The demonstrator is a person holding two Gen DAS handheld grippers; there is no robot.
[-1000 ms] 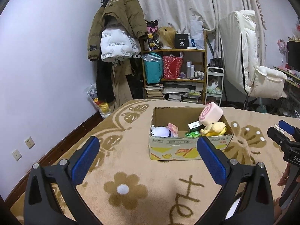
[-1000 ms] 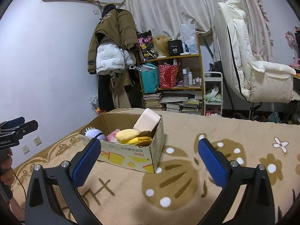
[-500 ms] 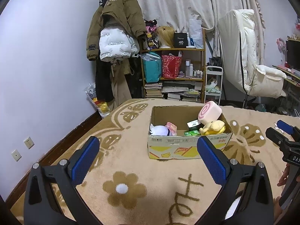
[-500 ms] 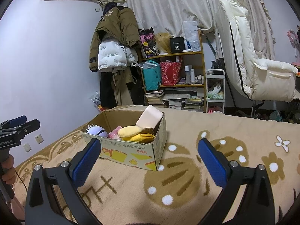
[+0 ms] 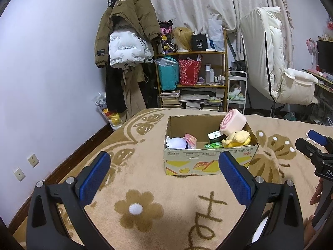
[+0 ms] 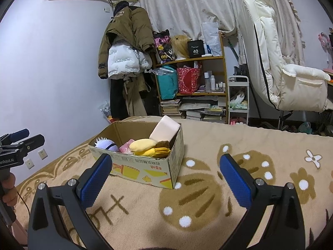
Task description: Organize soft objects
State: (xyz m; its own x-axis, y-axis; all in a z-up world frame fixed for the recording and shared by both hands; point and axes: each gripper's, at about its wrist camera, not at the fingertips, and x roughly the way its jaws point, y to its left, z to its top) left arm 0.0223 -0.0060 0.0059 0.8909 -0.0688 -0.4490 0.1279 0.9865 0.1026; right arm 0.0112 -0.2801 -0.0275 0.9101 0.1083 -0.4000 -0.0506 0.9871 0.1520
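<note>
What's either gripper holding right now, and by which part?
Nothing. The left gripper and right gripper are both open and empty, short of the brown cardboard box of plush toys.

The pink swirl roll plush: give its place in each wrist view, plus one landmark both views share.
Left wrist: the pink swirl roll plush leans at the right end of the cardboard box, swirl face showing, above the yellow plush.
Right wrist: it stands at the box's far right corner, plain pink side showing, behind the yellow plush.
Shared landmark: the black "40" box on the shelf.

Left gripper (image 5: 164, 178) and right gripper (image 6: 165, 180) hover, fingers spread wide.
</note>
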